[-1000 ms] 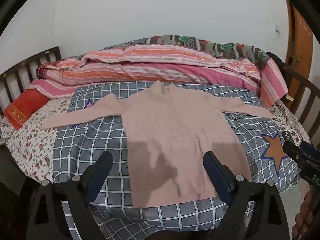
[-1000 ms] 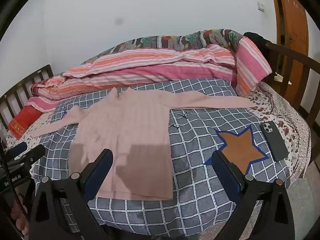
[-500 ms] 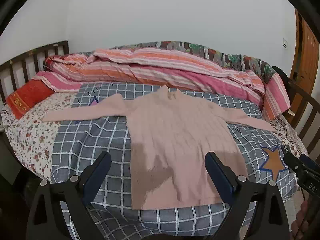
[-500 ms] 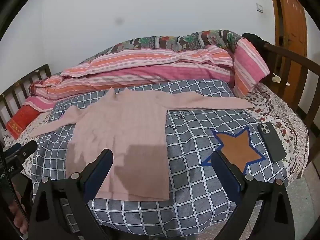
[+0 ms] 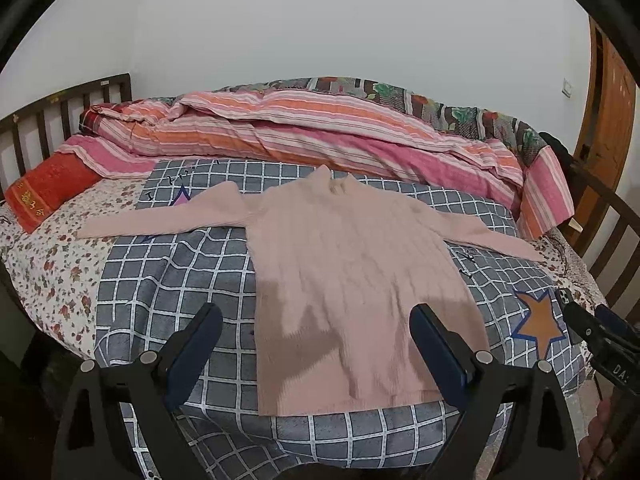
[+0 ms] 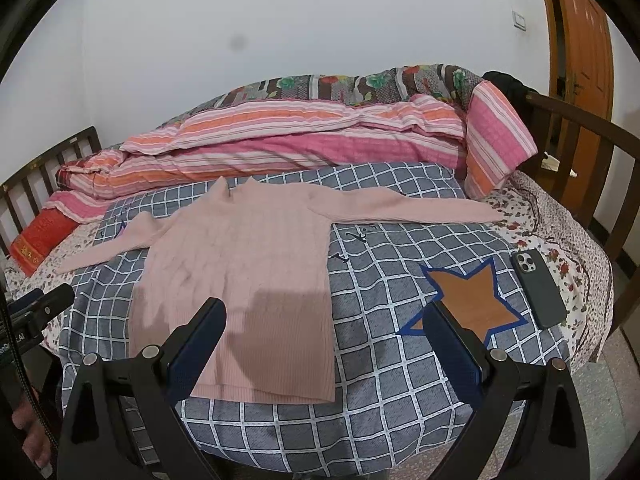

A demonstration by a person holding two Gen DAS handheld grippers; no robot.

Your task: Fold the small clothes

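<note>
Left wrist | left claw (image 5: pixel 316 344) spread, above sweater (image 5: pixel 352 288) hem | right claw (image 6: pixel 326 338) spread, empty

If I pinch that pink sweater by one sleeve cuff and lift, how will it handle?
Likely floppy: the pink sweater lies limp and flat on the checked blanket, so the sleeve should rise first and the body trail. The ribbed knit probably stretches under its own weight. It looks unlikely to slip from an open left gripper once shut.
</note>
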